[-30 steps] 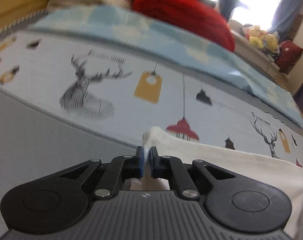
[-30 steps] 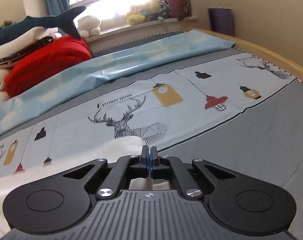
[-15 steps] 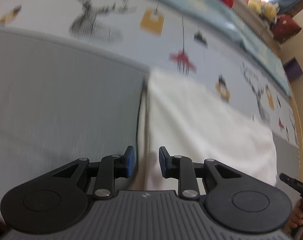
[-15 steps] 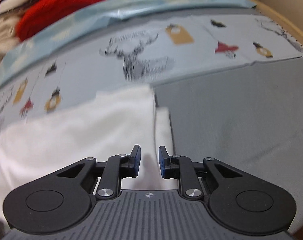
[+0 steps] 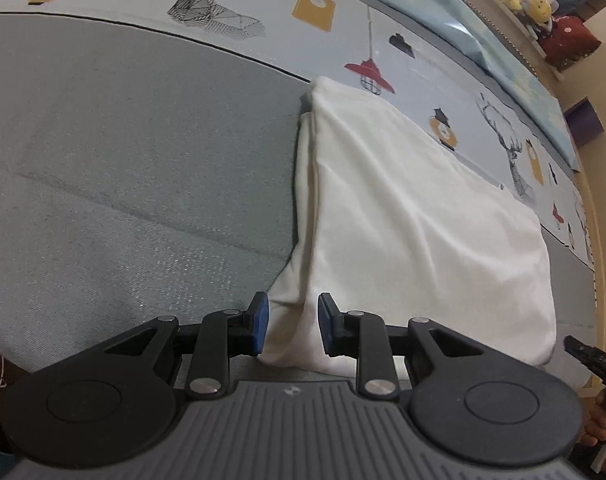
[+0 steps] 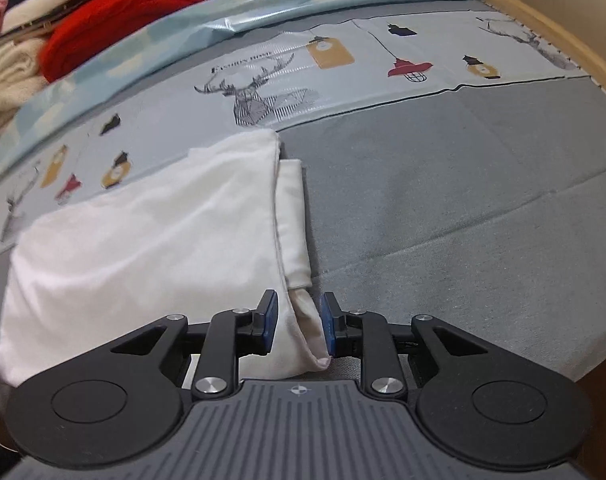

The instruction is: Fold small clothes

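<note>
The white cloth (image 5: pixel 415 216) lies folded on the gray bed (image 5: pixel 123 168), with its far edge on the deer sheet (image 5: pixel 231 12).

On the left, the left gripper (image 5: pixel 291 330) has let go. Its blue pads are apart, and the near left corner of the cloth sits loose between them, not pinched. If this gripper drops or closes now, it could grab that corner and pull the fold open. A thin bottom layer sticks out along the left edge, so a bump there could make the edge even more crooked.

On the right, the right gripper (image 6: pixel 299 328) is opening its jaws. The near right corner of the cloth (image 6: pixel 151 240) and a small sleeve end lie between the pads, not squeezed. That sleeve pokes out from under the top layer. If a pad snags it while moving away, the sleeve could slide out and mess up the neat shape.
</note>
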Demonstrator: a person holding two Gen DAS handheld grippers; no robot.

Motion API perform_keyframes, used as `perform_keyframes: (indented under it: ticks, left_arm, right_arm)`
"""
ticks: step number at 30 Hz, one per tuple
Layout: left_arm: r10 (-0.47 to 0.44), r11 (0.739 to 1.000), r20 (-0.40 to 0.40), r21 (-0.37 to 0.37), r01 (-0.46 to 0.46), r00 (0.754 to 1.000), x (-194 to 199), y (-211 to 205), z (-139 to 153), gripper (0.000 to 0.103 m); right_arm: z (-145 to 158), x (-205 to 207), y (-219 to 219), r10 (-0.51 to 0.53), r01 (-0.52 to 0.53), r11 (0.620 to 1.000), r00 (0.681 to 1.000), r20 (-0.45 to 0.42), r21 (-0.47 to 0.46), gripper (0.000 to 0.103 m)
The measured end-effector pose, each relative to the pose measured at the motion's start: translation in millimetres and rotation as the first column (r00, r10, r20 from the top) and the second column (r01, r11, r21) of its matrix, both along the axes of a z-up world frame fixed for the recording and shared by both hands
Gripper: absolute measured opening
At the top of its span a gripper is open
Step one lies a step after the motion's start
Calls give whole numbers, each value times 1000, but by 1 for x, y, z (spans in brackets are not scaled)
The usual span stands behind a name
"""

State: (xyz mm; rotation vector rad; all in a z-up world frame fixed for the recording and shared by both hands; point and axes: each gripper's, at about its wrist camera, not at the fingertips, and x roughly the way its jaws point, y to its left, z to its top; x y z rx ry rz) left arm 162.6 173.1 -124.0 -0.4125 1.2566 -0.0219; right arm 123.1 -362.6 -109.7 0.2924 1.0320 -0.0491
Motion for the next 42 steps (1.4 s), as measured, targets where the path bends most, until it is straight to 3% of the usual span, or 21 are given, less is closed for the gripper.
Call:
perform_keyframes:
  ticks: [13,14,16,19,21,23,26,28,30,32,34,36,37,39,42]
  left_arm:
    - [-149,987,-48,58,152,988,0,-20,-16,27]
    - [-154,986,-49,61,157,987,-1,-19,-17,24]
    - [-169,984,-42,55,171,985,1,-20,-17,1]
    - [-138,990,41,16,137,990,-1,-10,-3,0]
    - [-95,994,84,-48,100,992,-4,4,4,0]
    - [-66,996,19,-52,66,998,-3,13,-6,0]
    - [-107,994,-89,27,110,990,-2,6,-23,0]
    - [-116,993,-95,26,119,989,-2,3,-25,0]
    - [-97,995,-31,23,98,995,-1,5,-15,3]
    - [-68,998,30,-13,68,997,1,9,-4,5]
    - [-62,997,41,-46,64,997,4,8,-2,5]
    - [-93,995,19,-31,93,996,5,-2,-4,7]
    - [-115,993,2,-12,115,993,6,-7,-7,13]
    - [-155,988,-39,13,155,987,6,-15,-13,23]
    - [-198,979,-67,36,201,978,6,-19,-21,23]
  right_arm:
    - [-25,9,11,77,-78,997,992,-101,-4,22]
    - [-26,8,12,90,-91,996,991,-101,-2,20]
    - [-25,7,14,116,-117,993,988,-98,-4,3]
    - [-11,3,9,98,-98,995,995,-14,-13,2]
    - [3,-3,-3,50,-53,998,996,69,41,2]
    - [6,-8,-12,31,-36,998,997,73,57,1]
    - [-19,-3,-14,28,-28,1000,995,-96,-3,0]
    - [-30,-2,-15,11,-20,998,987,-163,-54,0]
    - [-27,-2,-18,2,-6,1000,990,-140,-31,0]
    - [-14,-4,-19,3,-4,1000,999,-48,-18,2]
    - [-6,-6,-19,2,-2,1000,1000,11,8,5]
    - [-9,-3,-20,13,-13,999,1000,1,45,16]
    - [-13,-2,-17,26,-25,998,1000,-19,52,21]
    - [-20,3,-8,61,-60,998,997,-56,33,21]
    - [-25,7,4,116,-114,993,989,-88,20,21]
